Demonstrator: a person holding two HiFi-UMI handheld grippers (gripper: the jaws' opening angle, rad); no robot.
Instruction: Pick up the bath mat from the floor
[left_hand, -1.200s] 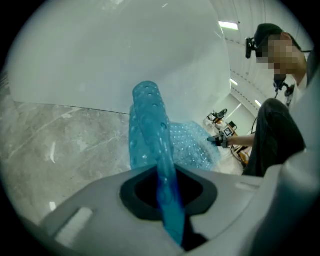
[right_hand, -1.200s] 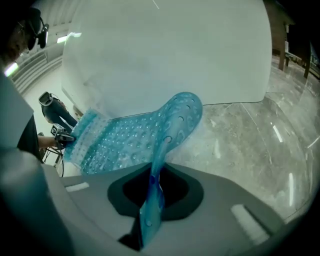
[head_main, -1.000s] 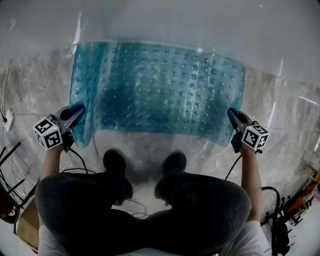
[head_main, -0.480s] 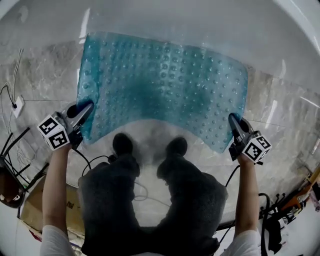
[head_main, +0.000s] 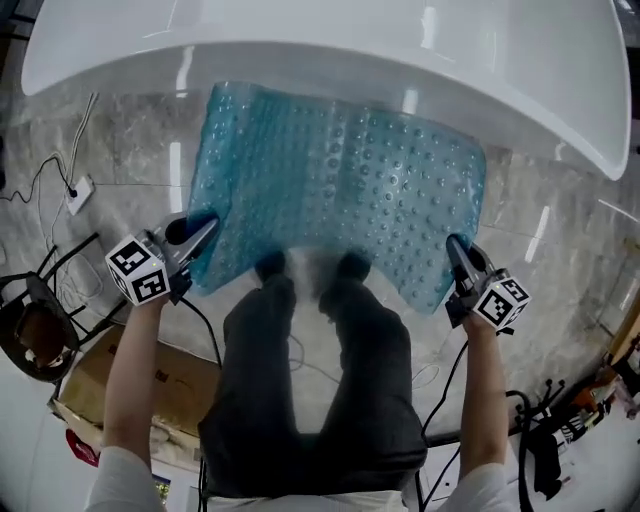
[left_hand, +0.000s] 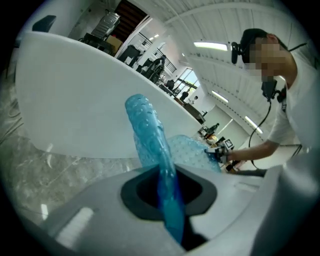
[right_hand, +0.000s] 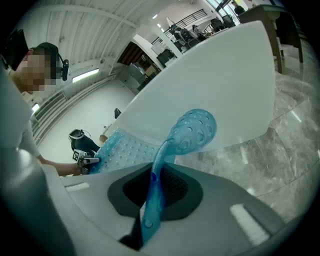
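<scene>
Two claws pinched tight on the bath mat (head_main: 340, 190): left claw (head_main: 203, 228) and right claw (head_main: 453, 245) each grip a near corner, sheet spanning between and beyond them. Raise both level, evenly tensioned. Cardboard box (head_main: 100, 375) behind left claw: contents unseen.

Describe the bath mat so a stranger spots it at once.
Find the white curved tub at the top of the head view. Below it, over the marble floor, the bath mat hangs between the left tool and right tool, each clamping a near corner. Nothing else is translucent blue and bump-studded.
</scene>
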